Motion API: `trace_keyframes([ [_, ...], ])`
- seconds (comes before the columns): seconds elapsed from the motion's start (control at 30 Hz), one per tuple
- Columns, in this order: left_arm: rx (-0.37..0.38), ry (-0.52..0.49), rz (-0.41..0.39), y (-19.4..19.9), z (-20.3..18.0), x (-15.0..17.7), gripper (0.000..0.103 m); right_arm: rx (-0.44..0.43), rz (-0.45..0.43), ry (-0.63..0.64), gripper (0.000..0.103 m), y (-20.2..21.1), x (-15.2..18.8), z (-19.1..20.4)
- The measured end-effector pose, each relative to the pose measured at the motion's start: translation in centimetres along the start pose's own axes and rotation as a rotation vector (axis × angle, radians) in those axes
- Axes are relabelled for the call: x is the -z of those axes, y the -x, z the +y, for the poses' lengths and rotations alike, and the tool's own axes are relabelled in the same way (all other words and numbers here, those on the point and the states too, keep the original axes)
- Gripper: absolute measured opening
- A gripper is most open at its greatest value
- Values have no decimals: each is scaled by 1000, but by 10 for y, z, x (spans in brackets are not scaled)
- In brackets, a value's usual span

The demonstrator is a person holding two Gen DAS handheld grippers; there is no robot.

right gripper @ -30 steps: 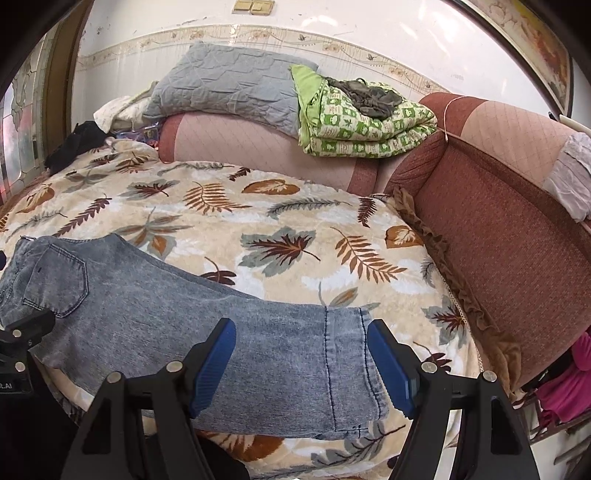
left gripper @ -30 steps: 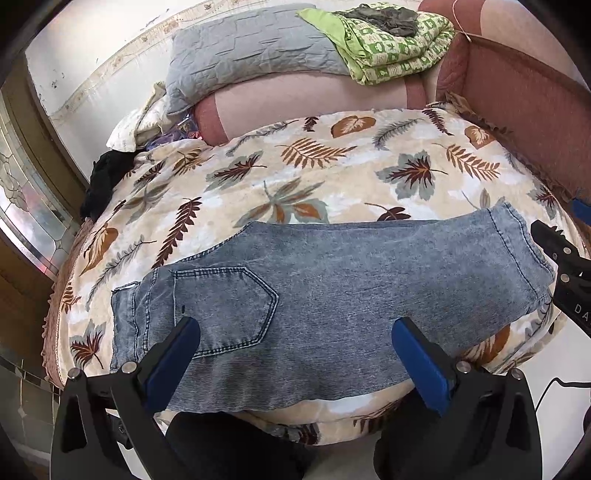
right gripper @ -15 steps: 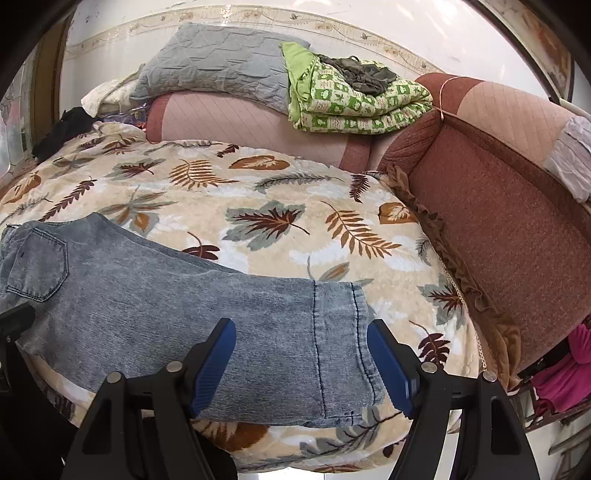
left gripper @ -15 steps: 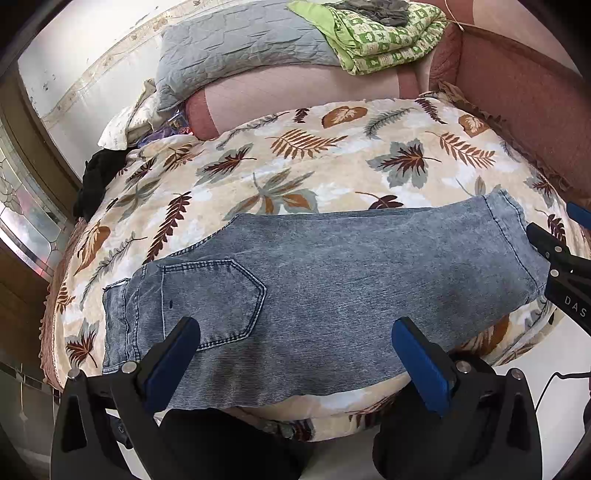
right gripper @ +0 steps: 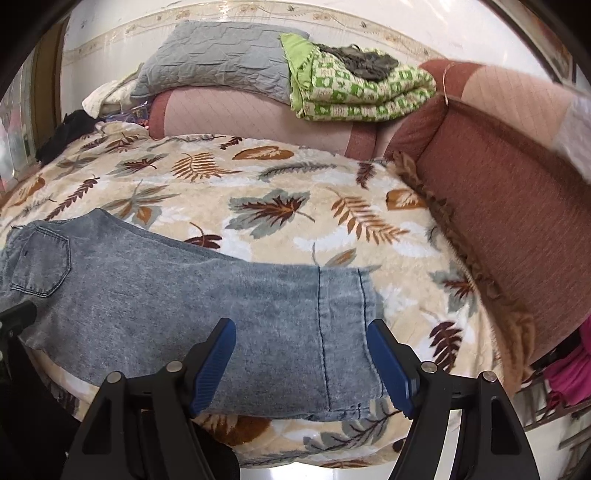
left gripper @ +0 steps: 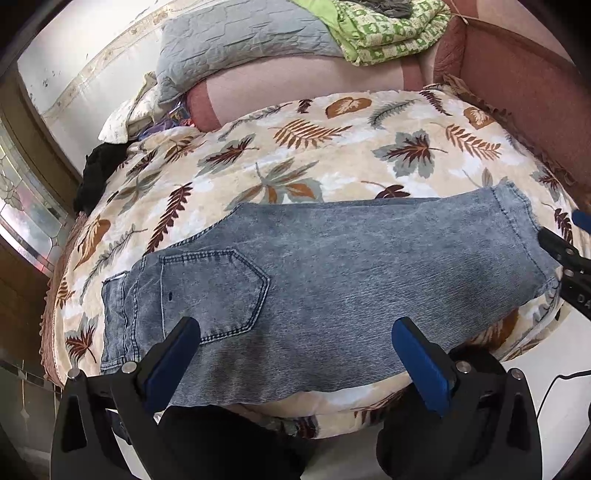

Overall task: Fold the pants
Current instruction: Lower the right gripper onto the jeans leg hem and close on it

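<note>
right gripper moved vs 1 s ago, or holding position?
Yes. The right gripper has eased down toward the jeans: in its view the hem stitching sits nearer the fingertips, and the green blanket sits higher up the frame.

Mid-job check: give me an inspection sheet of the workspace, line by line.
Surface: leaf-print blanket over the sofa seat.
Job's things: jeans laid flat along the front edge, back pocket up, hem towards the armrest.
Clutter: grey pillow, green blanket, black garment.
Grippers: left gripper and right gripper, jaws open, nothing held.
Cables: thin black cable by the floor.
Surroundings: red armrest, white wall.
</note>
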State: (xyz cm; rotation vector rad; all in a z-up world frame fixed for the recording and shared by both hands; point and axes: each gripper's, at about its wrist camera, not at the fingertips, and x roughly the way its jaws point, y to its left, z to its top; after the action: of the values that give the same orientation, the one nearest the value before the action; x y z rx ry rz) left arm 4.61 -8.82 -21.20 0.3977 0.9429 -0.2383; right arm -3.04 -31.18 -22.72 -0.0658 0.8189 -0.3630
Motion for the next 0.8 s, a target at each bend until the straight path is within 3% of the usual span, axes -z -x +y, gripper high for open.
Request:
trace_keyframes([
  [0.2,-48,12,50,-24,15,11,103,-20,60,-65,77,-15,34,-39],
  [0.37,-114,92,94,-46,59,13,103,-127,81,-164,74,-21,57,-68],
  [0.57,-253,264,116,-58,146,21,103,-202,98,-235,55,-38,56,-72],
  [0.73,-346,345,187,-81,195,44,103,-276,119,-256,54,-51,51,-57],
  [0.8,-355,348,228,-98,201,50,103,-286,165,-286,54,-66,52,-56],
])
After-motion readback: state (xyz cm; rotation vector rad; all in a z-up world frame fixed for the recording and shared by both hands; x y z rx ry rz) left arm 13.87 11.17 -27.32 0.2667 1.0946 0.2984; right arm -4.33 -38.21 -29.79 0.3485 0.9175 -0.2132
